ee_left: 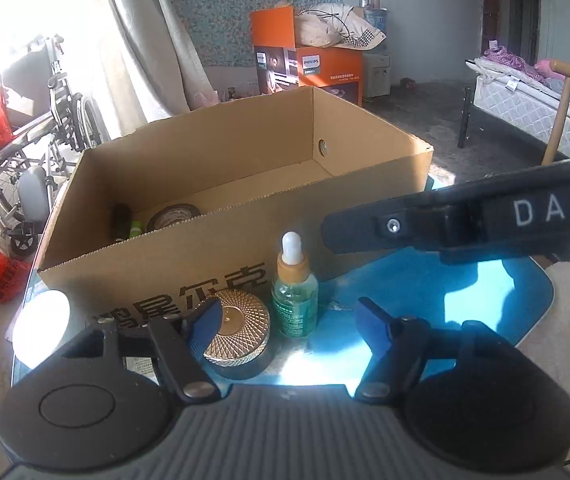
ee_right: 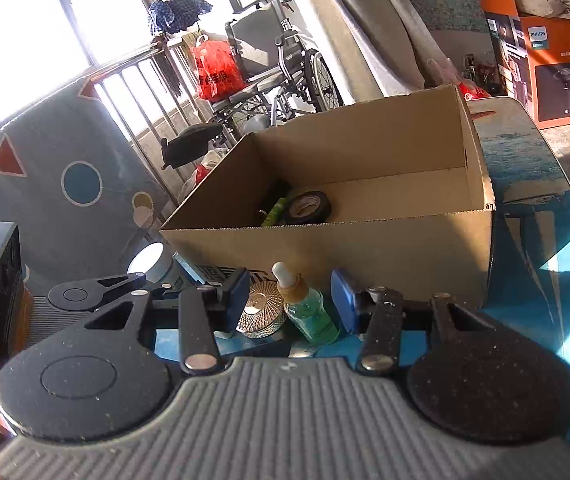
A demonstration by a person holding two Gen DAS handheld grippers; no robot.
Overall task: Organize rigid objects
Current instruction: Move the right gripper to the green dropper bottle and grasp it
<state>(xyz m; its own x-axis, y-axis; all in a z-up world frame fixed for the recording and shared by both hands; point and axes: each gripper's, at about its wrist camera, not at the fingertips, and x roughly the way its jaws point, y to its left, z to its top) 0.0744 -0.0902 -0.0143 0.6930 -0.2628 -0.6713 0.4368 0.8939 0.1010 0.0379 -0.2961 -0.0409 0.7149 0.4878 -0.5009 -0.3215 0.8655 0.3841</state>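
Mid-sort, I bring both tongs toward the dropper bottle [ee_right: 311,312] and gold-lidded jar [ee_left: 235,330] on the worktop [ee_left: 465,304], at six o'clock of the cardboard box [ee_left: 205,236]. Left tongs [ee_left: 291,320] and right tongs [ee_right: 291,300] stand apart, empty; next comes closing squarely on one item.

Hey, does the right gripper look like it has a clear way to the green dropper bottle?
Probably yes. The right gripper is open with the dropper bottle standing just ahead between its fingers, nothing in front. The gold-lidded jar sits close on the bottle's left and might get nudged.
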